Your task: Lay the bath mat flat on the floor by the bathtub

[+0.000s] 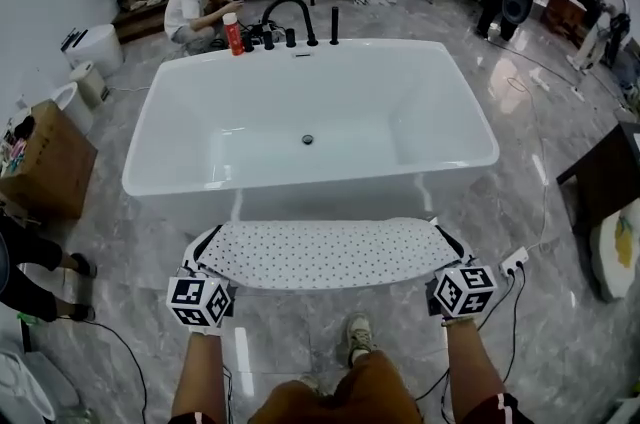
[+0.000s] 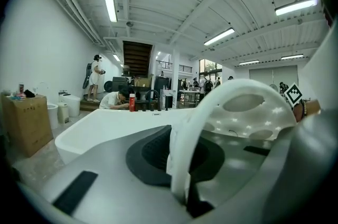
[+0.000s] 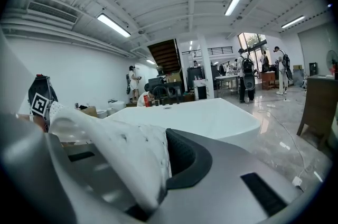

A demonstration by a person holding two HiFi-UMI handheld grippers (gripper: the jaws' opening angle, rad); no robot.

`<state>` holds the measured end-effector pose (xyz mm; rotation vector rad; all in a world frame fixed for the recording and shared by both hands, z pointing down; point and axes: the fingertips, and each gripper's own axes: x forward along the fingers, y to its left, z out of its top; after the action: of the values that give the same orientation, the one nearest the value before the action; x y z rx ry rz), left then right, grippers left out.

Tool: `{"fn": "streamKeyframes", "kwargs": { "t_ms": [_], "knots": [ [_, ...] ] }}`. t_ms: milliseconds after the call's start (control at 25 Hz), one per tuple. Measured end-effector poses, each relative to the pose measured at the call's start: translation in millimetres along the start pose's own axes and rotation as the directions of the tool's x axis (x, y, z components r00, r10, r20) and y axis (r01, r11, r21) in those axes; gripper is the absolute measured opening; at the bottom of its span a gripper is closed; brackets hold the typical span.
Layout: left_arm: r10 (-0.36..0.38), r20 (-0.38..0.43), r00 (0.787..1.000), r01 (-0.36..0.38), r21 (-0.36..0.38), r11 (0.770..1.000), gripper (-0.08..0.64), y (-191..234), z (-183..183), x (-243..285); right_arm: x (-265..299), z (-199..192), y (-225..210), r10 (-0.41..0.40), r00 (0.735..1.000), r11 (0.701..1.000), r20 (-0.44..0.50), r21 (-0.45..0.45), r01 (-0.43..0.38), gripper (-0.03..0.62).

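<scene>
While the left gripper (image 1: 207, 250) and right gripper (image 1: 446, 240) are clamping fingers on the ends of the bath mat (image 1: 325, 254), it is hanging at lower centre, below the bathtub (image 1: 180, 180); the left-edge cardboard box (image 1: 58, 167) is holding clutter.

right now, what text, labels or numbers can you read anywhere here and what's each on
No readable text in any view.
Left marker cube, right marker cube: square black-and-white patterns only, no letters.
Red bottle on the bathtub rim: label too small to read.
Cardboard box: no legible print.
</scene>
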<state>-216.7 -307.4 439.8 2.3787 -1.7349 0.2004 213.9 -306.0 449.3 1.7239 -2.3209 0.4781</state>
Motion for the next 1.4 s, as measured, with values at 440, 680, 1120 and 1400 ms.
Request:
{"fn": "streamKeyframes", "kwargs": {
  "t_ms": [440,680,1120,1400],
  "knots": [
    [0.0,0.027,1.0,0.0,-0.004,1.0,0.025,19.2,-117.6,62.2,73.5,-110.3,-27.3,0.007,1.0,1.0,-0.008,0.008,-0.007,0.029],
    [0.003,0.042,0.999,-0.004,0.012,1.0,0.025,24.8,-176.2,94.5,112.8,-161.1,-44.8,0.007,1.0,1.0,0.018,0.011,-0.007,0.029],
    [-0.001,0.104,0.995,-0.003,0.03,1.0,0.025,38.1,-270.2,115.6,154.2,-252.6,-52.8,0.008,0.998,1.0,0.068,-0.003,-0.008,0.029],
    [-0.006,0.092,0.996,0.004,0.012,1.0,0.026,41.2,-316.3,113.5,160.4,-284.0,-52.6,0.01,0.997,1.0,0.078,-0.003,-0.01,0.029]
  ]
}}
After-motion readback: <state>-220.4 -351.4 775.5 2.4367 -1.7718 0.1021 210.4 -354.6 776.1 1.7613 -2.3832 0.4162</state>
